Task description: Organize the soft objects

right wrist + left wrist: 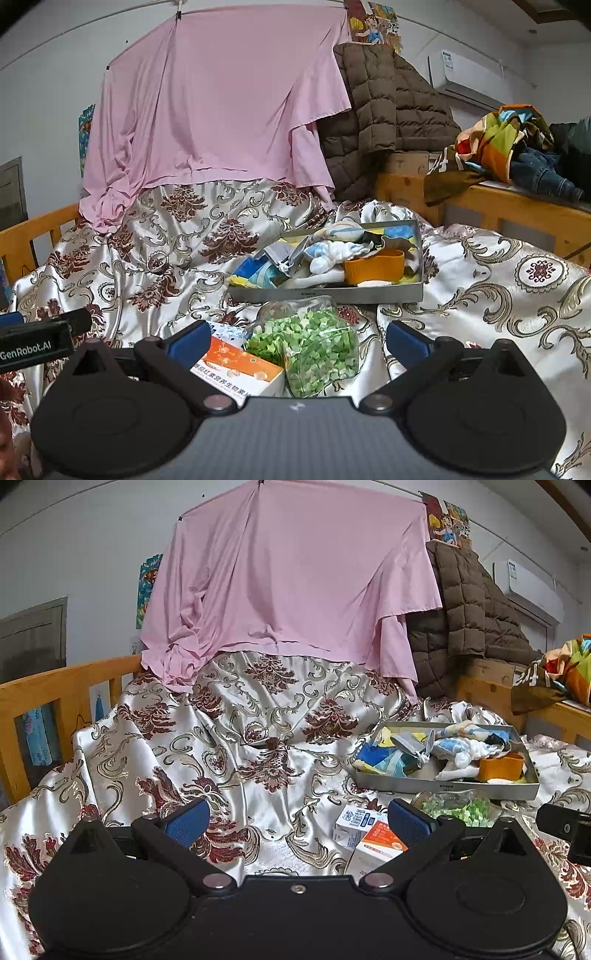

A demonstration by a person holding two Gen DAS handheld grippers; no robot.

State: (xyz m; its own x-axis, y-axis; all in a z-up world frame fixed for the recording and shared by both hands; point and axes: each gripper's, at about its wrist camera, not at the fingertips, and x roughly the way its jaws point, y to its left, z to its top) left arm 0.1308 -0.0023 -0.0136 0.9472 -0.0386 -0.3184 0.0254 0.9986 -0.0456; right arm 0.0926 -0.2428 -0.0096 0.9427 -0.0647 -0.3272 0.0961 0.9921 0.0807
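— So, what's on the bed, item by item?

— One grey tray (325,293) on the patterned satin bedspread (177,236), heaped with soft things: a white and blue plush toy (332,254), a small grey drawstring pouch (277,254), blue and yellow cloths (255,271), an orange cup-shaped piece (373,266) at the tray's right end. Just in front of the tray, a clear bag of green bits (314,343); beside it on the left, an orange and white box (236,369), with a blue and white carton (352,823) behind that.

— And the claws?

— Left claw (295,823): spread wide, nothing between the blue pads (186,823), hanging over bare bedspread left of the boxes. Right claw (295,343): also wide open, gripping nothing; the box and the bag of green bits sit between its fingers in its own view, whether touching I cannot tell.

— Background?

— Pink sheet (288,576) hung from a line, brown quilted jacket (384,107) beside it, wooden rails (44,690), a pile of clothes (517,144) on the right ledge.
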